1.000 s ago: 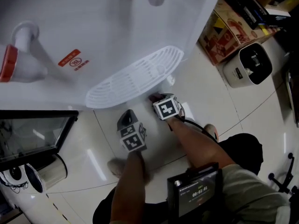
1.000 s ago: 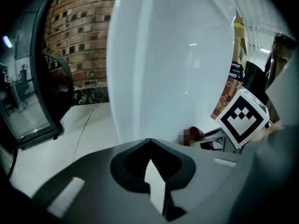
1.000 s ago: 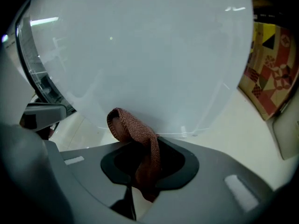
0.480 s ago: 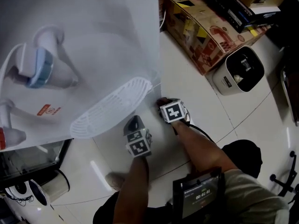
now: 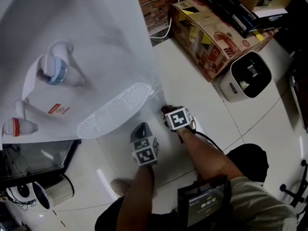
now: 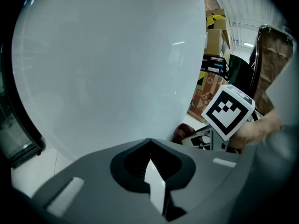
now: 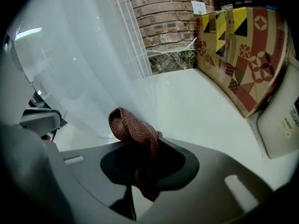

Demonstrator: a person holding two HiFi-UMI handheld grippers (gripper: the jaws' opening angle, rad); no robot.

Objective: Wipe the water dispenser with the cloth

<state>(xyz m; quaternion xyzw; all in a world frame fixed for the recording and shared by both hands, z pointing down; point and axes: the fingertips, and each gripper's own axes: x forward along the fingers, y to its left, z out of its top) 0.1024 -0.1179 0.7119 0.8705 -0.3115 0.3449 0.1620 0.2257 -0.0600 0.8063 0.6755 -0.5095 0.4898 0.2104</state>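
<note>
The cloth [image 7: 134, 126], a rust-brown woven strip, is gripped in the right claw [image 7: 140, 153]. The jaws are closed on it, and a loop of the fabric is pushed up and out over the tips. That loop is seen right in front of the white side wall of the water dispenser [image 5: 96, 37], low down at its right-hand corner. Whether fabric and plastic are actually touching cannot be told.

The left claw [image 6: 150, 146] is carried just to the left of the right one, a little nearer the person, and is pointed at the dispenser's broad white front. Its jaws are drawn together at the tips, with only a thin sliver of light behind them, and nothing is caught between them.

In the head view the far left is filled by the dispenser. A blue tap [image 5: 54, 71] and a red tap [image 5: 14, 127] are mounted on its front, and a white slotted drip tray [image 5: 115, 110] juts out toward the claws. Both claws are held over the pale tiled floor [image 5: 192, 76]. Farther right, a patterned cardboard box [image 5: 211, 37] is seen near the brick wall [image 5: 156, 6], and a white appliance [image 5: 246, 75] is set on the floor just beside the box.
</note>
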